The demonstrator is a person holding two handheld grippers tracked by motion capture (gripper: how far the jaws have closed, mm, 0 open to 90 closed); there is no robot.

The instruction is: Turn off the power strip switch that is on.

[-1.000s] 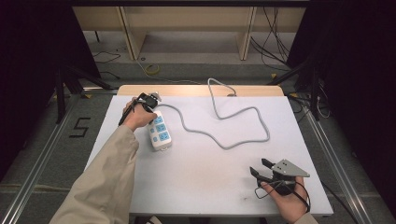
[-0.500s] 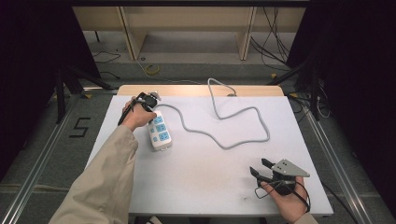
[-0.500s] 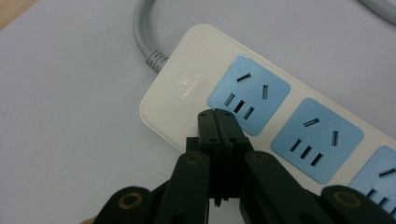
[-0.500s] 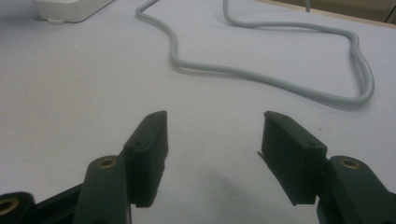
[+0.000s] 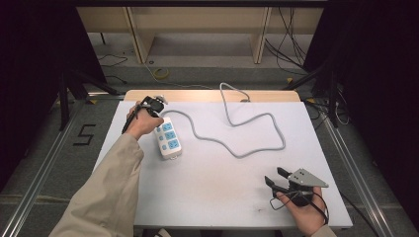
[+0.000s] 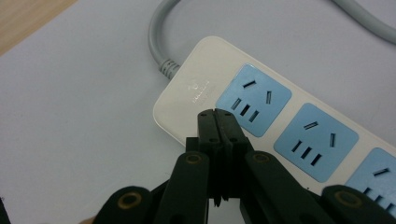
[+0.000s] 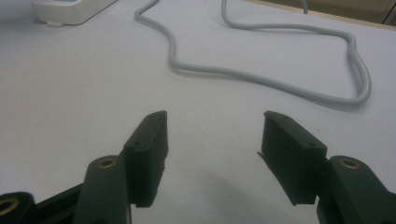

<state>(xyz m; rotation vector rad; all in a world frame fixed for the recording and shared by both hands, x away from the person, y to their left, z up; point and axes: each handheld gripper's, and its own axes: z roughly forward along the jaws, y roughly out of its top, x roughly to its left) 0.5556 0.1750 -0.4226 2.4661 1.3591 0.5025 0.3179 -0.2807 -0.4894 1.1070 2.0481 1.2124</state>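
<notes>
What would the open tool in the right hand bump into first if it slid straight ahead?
Probably the grey cable. The right tool points across bare table, with its jaws open and nothing between them, and the cable's loop lies across that path. The power strip sits farther off to one side. Depth is hard to judge.

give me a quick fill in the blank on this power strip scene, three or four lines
1. The left tool has its jaws ____ over the cord end of the power strip.
2. The right tool has its jaws ____, with nothing between them.
3. The power strip's socket faces are coloured ____.
4. The grey cable runs from the strip across the ____ table.

Missing words: shut; open; blue; white
</notes>
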